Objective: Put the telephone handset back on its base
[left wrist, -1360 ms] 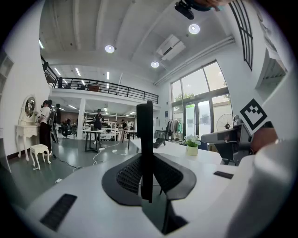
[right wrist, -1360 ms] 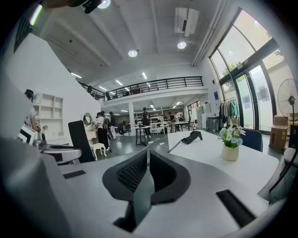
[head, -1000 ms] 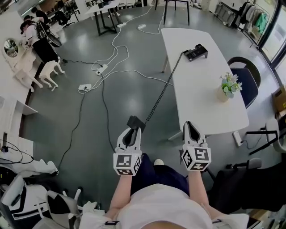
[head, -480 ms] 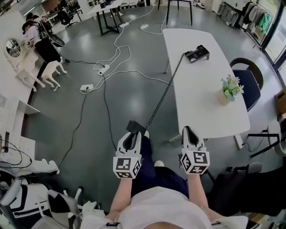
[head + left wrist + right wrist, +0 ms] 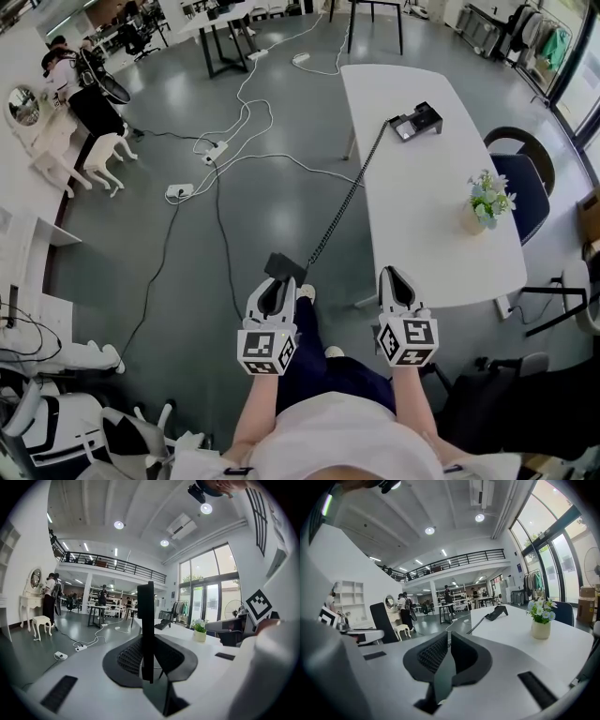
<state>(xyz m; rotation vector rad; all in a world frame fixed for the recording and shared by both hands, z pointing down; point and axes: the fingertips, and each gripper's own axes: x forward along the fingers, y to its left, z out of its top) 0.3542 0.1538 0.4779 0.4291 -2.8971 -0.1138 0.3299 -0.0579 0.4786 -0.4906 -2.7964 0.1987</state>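
My left gripper (image 5: pixel 270 298) is shut on the black telephone handset (image 5: pixel 283 266), held over the grey floor to the left of the white table (image 5: pixel 441 225). In the left gripper view the handset (image 5: pixel 146 620) stands upright, clamped between the jaws. Its coiled cord (image 5: pixel 345 201) stretches up to the black phone base (image 5: pixel 415 122) at the table's far end; the base (image 5: pixel 497 612) also shows in the right gripper view. My right gripper (image 5: pixel 397 289) hangs at the table's near edge, shut with nothing in it.
A small pot of flowers (image 5: pixel 487 202) stands on the table's right side. A dark chair (image 5: pixel 523 173) sits beyond it. White cables and power strips (image 5: pixel 216 148) lie across the floor. A person (image 5: pixel 80 80) stands by a white stool (image 5: pixel 101 150) at far left.
The view has crept a little toward the table. Both grippers sit slightly lower in the frame, the left still clamped on the handset and the right still shut.
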